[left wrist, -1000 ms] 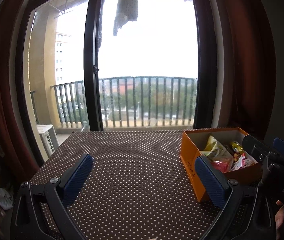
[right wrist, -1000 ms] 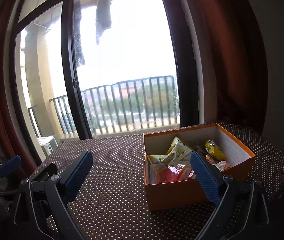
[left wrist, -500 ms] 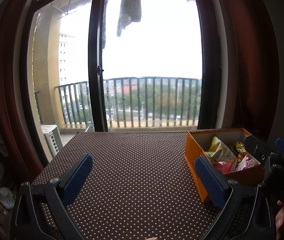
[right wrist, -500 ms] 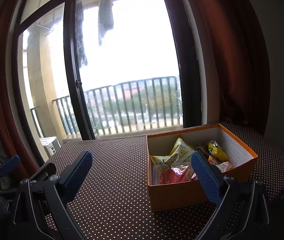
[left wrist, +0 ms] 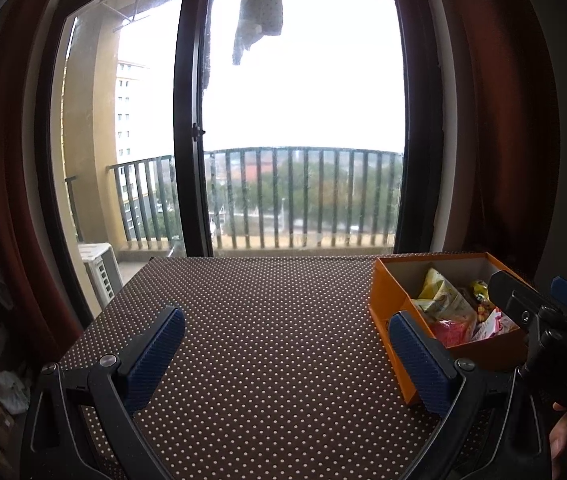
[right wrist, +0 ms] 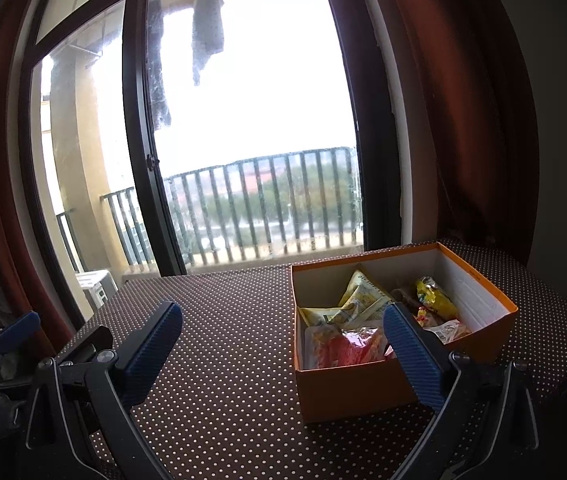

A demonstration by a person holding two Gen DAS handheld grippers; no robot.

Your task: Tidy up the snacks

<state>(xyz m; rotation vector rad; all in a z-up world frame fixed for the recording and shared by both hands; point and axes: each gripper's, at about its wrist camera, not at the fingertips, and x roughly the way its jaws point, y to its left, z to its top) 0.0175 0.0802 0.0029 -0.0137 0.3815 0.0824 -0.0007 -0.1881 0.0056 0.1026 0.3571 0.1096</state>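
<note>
Both grippers, left gripper [left wrist: 287,354] and right gripper [right wrist: 283,350], hover spread and empty above the dotted table [left wrist: 275,312], apparently because the snacks [right wrist: 359,320] already lie gathered inside the orange box [right wrist: 347,388] at far right.

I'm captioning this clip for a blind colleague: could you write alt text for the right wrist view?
An open orange box of snack packets sits on a brown polka-dot tablecloth, just ahead of the open, empty right gripper. Beyond is a balcony door with red curtains.
</note>
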